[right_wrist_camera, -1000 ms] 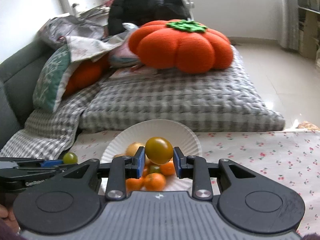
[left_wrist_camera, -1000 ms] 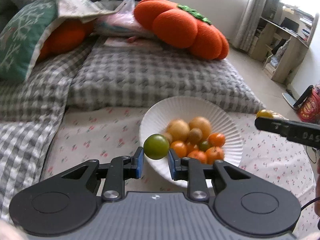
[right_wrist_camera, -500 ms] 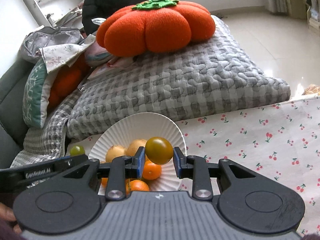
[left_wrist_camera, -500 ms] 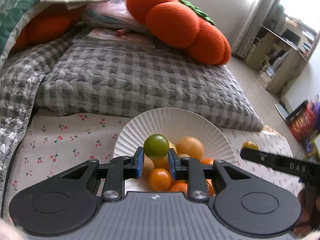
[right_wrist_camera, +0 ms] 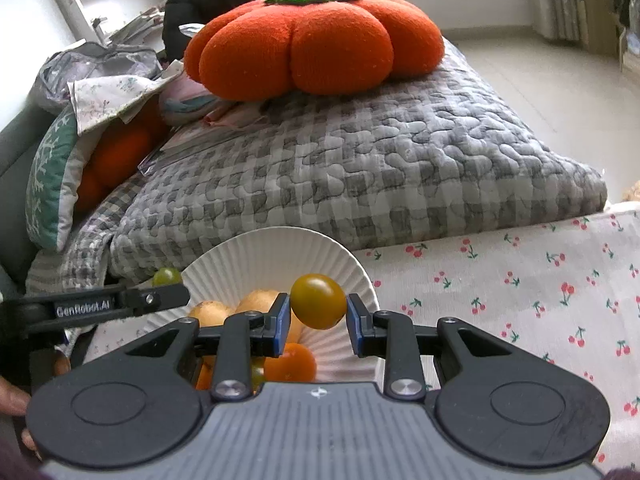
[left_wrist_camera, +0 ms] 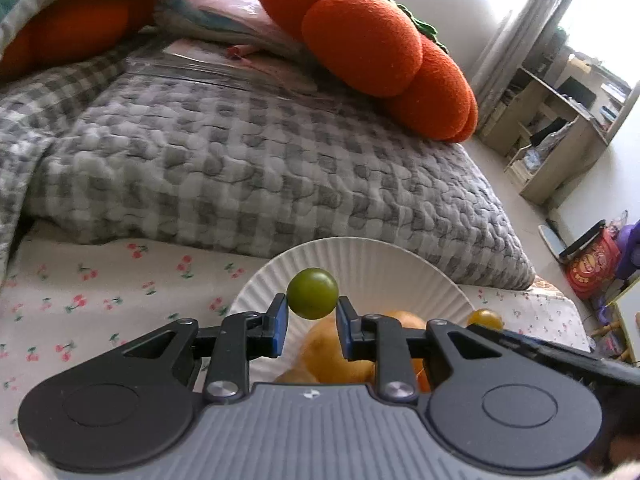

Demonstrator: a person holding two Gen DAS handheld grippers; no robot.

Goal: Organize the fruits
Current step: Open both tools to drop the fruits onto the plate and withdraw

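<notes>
Between the left gripper's (left_wrist_camera: 312, 318) blue pads sits a green tomato (left_wrist_camera: 312, 293), pinched low on its sides; the right gripper (right_wrist_camera: 318, 322) clamps a yellow-brown tomato (right_wrist_camera: 318, 301) the same way. Both hang over the white plate (right_wrist_camera: 280, 252), where orange and yellow fruits (right_wrist_camera: 290, 361) are already heaped. Such small, light, smooth-skinned fruit is likely to slip or split, so a gentle squeeze across the widest part suits best. Beyond the plate lie a cherry-print cloth (right_wrist_camera: 520, 280) and a grey quilt (left_wrist_camera: 260, 160).
</notes>
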